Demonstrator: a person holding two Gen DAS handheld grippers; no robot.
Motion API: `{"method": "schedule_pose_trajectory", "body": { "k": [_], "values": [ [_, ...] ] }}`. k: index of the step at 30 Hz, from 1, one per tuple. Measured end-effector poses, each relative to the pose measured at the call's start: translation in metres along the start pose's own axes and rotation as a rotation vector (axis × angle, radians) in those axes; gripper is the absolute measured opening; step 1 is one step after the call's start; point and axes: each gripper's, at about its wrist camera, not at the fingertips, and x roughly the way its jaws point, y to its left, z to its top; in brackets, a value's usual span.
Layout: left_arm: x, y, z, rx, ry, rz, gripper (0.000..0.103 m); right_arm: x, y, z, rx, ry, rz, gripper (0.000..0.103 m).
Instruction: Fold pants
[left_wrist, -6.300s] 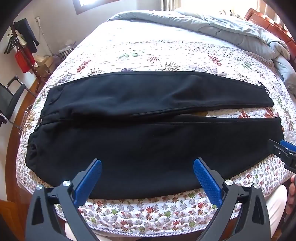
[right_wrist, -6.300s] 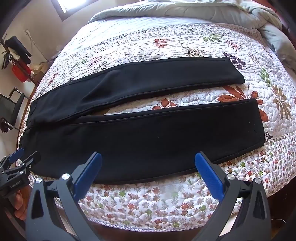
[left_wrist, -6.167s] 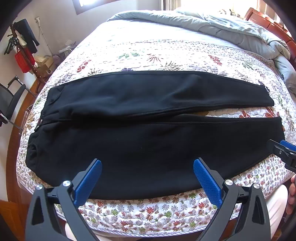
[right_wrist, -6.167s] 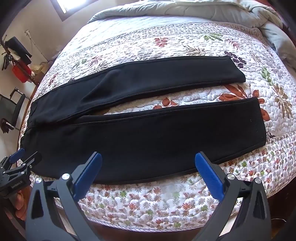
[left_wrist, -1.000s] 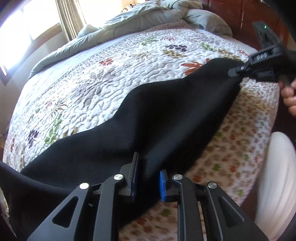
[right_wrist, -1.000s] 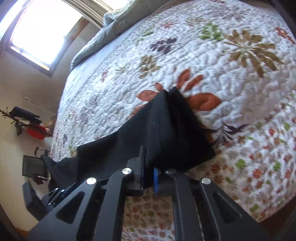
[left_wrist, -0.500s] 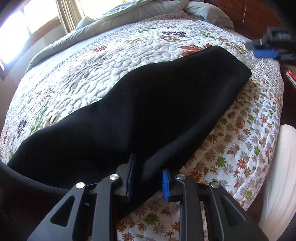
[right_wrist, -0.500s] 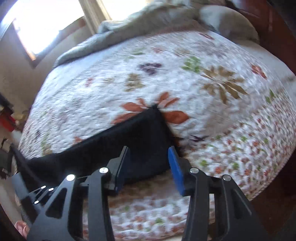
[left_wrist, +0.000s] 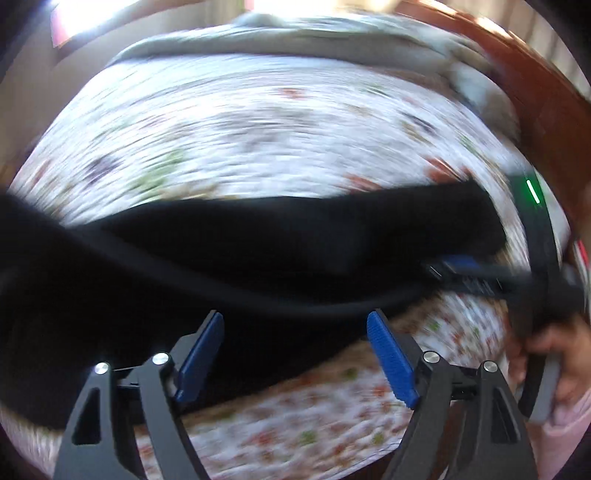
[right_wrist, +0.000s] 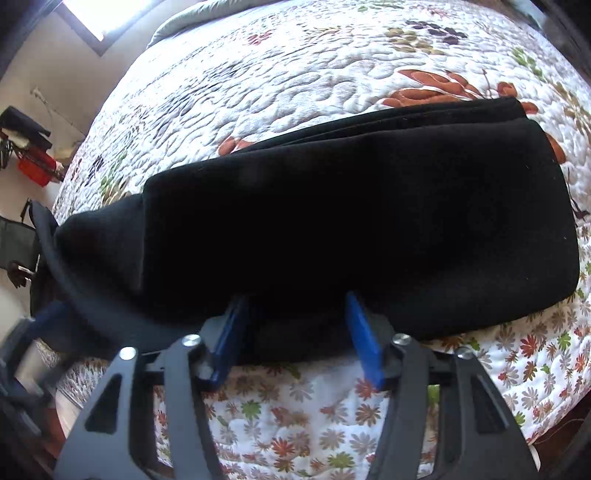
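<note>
1. Nearest in the right wrist view, the right claw (right_wrist: 295, 332) is seen spread, its jaws having just been opening; the near hem of the pants (right_wrist: 351, 221) lies between the blue pads (right_wrist: 364, 339), but no pinch on the cloth can be made out.
2. In the left wrist view, heavily blurred, the left claw (left_wrist: 295, 354) is likewise seen spread wide, its jaws having just been opening; black cloth lies just beyond and under its tips, and nothing is gripped.
3. The pants are found lying flat on the flowered quilt of the bed (right_wrist: 295, 424), close along the bed's near edge, one leg stacked on the other so a long dark band is formed.
4. The long axis of that band is judged to run side to side across both views, parallel to the near edge; the blunt cuff end is pointed toward the bed's right side, the bulkier waist end toward its left.
5. The key relation: the pants lie straight ahead of both claws, just beyond the tips. The right claw is placed nearer the cuff half, the left nearer the waist half.
6. A fold end over end, along that long axis, is judged to be the next step called for.
7. Farthest back, a grey duvet (left_wrist: 295, 40) is seen bunched along the bed's far edge.
</note>
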Motion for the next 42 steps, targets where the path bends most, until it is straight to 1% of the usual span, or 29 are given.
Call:
{"method": "schedule_pose_trajectory", "body": {
  "k": [2, 3, 6, 10, 12, 13, 16, 17, 18, 19, 20, 21, 22, 23, 24, 26, 29, 34, 35, 36, 37, 39, 42],
  "values": [
    [-0.002, 0.033, 0.008, -0.118, 0.029, 0.04, 0.08, 0.002, 0.006, -0.001, -0.02, -0.006, -0.025, 0.065],
    [-0.001, 0.052, 0.012, -0.186, 0.049, 0.042, 0.08, 0.004, 0.009, -0.002, -0.027, -0.012, -0.038, 0.067],
    [0.002, 0.084, 0.027, -0.285, 0.098, 0.002, 0.08, 0.009, 0.013, -0.002, -0.038, -0.029, -0.052, 0.068],
    [0.008, 0.103, 0.053, -0.32, 0.137, 0.007, 0.08, 0.01, 0.01, 0.0, -0.022, -0.034, -0.017, 0.068],
    [0.013, 0.109, 0.063, -0.343, 0.161, 0.006, 0.081, 0.004, 0.002, -0.005, -0.014, -0.036, 0.004, 0.068],
    [0.018, 0.111, 0.068, -0.342, 0.191, 0.007, 0.082, 0.002, -0.002, -0.006, -0.012, -0.037, 0.01, 0.068],
    [0.034, 0.122, 0.075, -0.326, 0.279, 0.059, 0.082, -0.002, -0.009, -0.008, -0.011, -0.039, 0.02, 0.069],
    [0.039, 0.125, 0.075, -0.333, 0.297, 0.049, 0.078, -0.005, -0.021, -0.008, -0.013, -0.039, 0.023, 0.069],
    [0.041, 0.129, 0.073, -0.348, 0.306, 0.029, 0.07, -0.011, -0.029, -0.008, -0.013, -0.04, 0.025, 0.069],
    [0.043, 0.134, 0.07, -0.364, 0.314, 0.011, 0.049, -0.012, -0.03, -0.008, -0.014, -0.042, 0.028, 0.069],
    [0.043, 0.137, 0.066, -0.38, 0.317, -0.014, 0.034, -0.013, -0.032, -0.008, -0.013, -0.043, 0.032, 0.069],
    [0.04, 0.141, 0.061, -0.402, 0.306, -0.051, 0.03, -0.013, -0.033, -0.008, -0.012, -0.043, 0.035, 0.069],
    [0.037, 0.143, 0.055, -0.409, 0.293, -0.066, 0.022, -0.014, -0.034, -0.007, -0.011, -0.043, 0.039, 0.069],
    [0.032, 0.144, 0.049, -0.412, 0.274, -0.075, 0.018, -0.015, -0.036, -0.007, -0.011, -0.043, 0.041, 0.069],
    [0.024, 0.144, 0.038, -0.418, 0.239, -0.083, 0.016, -0.016, -0.037, -0.008, -0.013, -0.043, 0.043, 0.068],
    [0.009, 0.141, 0.017, -0.431, 0.173, -0.095, 0.01, -0.018, -0.04, -0.008, -0.014, -0.045, 0.047, 0.068],
    [-0.012, 0.132, -0.025, -0.445, 0.045, -0.076, 0.01, -0.019, -0.042, -0.008, -0.014, -0.04, 0.039, 0.069],
    [-0.014, 0.118, -0.069, -0.478, -0.082, -0.014, 0.01, -0.023, -0.031, -0.004, -0.044, -0.031, -0.026, 0.07],
    [-0.013, 0.117, -0.074, -0.485, -0.093, -0.005, 0.01, -0.027, -0.027, -0.003, -0.048, -0.037, -0.047, 0.066],
    [-0.009, 0.118, -0.077, -0.496, -0.097, -0.007, 0.01, -0.034, -0.021, -0.002, -0.054, -0.048, -0.046, 0.059],
    [-0.006, 0.119, -0.078, -0.503, -0.1, -0.011, 0.01, -0.041, -0.012, -0.002, -0.071, -0.061, -0.006, 0.057],
    [-0.003, 0.124, -0.079, -0.521, -0.1, -0.027, 0.01, -0.051, 0.012, -0.003, -0.121, -0.072, 0.068, 0.058],
    [-0.004, 0.123, -0.079, -0.51, -0.111, -0.022, 0.01, -0.049, 0.065, -0.01, -0.255, -0.025, 0.161, 0.057]
  ]
}}
